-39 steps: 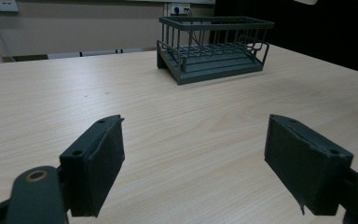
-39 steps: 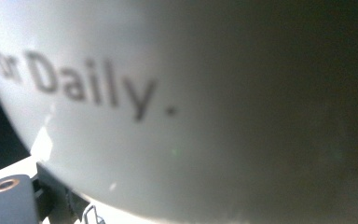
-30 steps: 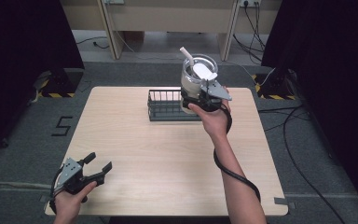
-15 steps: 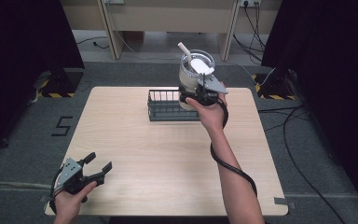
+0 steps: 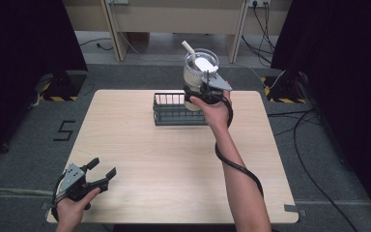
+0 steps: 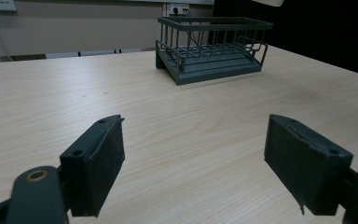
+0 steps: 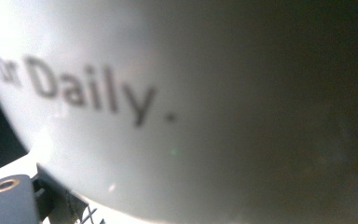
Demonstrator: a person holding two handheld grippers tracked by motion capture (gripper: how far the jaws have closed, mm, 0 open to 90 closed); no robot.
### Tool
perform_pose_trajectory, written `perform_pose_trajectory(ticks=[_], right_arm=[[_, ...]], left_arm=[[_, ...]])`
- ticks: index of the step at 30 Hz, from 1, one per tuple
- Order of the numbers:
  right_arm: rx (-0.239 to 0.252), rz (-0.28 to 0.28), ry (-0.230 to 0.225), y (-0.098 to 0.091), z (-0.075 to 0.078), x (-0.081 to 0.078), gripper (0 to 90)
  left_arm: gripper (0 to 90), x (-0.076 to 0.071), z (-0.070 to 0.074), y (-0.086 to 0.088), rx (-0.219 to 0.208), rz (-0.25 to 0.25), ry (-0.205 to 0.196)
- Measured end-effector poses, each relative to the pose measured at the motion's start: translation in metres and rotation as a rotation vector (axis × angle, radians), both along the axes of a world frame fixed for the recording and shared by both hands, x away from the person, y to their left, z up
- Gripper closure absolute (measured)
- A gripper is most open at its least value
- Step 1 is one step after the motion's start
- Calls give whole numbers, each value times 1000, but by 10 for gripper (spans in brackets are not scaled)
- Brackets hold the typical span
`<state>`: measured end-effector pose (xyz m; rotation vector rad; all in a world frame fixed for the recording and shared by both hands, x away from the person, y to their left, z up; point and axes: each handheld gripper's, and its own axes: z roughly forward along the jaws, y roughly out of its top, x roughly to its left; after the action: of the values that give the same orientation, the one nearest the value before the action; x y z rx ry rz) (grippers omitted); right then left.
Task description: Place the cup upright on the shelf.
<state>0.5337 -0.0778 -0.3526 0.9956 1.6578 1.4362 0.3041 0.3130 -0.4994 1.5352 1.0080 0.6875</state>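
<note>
The right gripper grips the cup above the rack at the table's far edge; lowering it in looks next. The left gripper rests spread wide.

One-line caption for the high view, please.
Right gripper holds a white lidded tumbler with straw above the dark wire basket; left gripper rests open.

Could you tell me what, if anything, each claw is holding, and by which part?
The right claw grips the cup by its lower side wall, above the rack. The left claw is open and holds nothing.
</note>
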Motion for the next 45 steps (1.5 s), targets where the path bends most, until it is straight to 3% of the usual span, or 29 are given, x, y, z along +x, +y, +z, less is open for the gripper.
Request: perform_pose_trajectory(ticks=[20,45], right_arm=[[5,-25,39,11,-2,31,102],[10,-24,91,33,-18,56,102]], left_arm=[[194,0,0,0,-5,0,1],[195,0,-1,2,-13,2,2]])
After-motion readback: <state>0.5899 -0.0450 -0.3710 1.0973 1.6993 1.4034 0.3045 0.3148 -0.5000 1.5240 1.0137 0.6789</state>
